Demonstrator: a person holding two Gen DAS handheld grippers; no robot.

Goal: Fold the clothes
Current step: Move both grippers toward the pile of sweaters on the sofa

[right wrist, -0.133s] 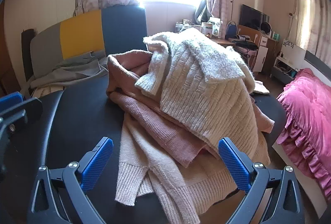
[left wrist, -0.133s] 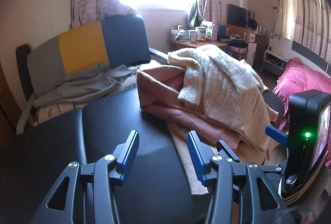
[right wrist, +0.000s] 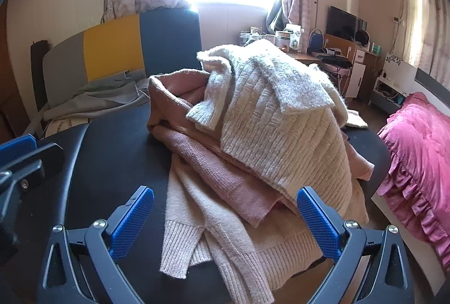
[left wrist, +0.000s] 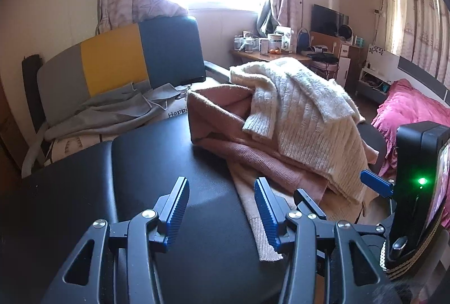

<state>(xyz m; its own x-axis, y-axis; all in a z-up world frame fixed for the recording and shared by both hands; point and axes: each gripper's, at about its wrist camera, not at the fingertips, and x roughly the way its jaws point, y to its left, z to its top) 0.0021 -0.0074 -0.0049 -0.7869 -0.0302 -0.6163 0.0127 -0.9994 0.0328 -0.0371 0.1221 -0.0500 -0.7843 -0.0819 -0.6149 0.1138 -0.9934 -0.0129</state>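
A heap of knitwear lies on a black padded table [left wrist: 146, 163]. On top is a cream ribbed sweater [right wrist: 281, 118] [left wrist: 306, 113], under it a dusty pink sweater [right wrist: 225, 174] [left wrist: 225, 118], and at the bottom a pale beige sweater [right wrist: 213, 225] whose ribbed hem [left wrist: 263, 236] reaches the near edge. My left gripper [left wrist: 222, 210] is open over the bare black top, just left of that hem. My right gripper [right wrist: 225, 217] is open wide, its blue pads on either side of the beige sweater's front, nothing clamped.
Behind the table stands a grey, yellow and blue sofa back [left wrist: 118, 62] with a grey blanket [left wrist: 112, 113]. A cluttered desk [left wrist: 270, 51] and a TV [left wrist: 329, 20] are at the back. A pink ruffled bed [right wrist: 419, 152] lies to the right.
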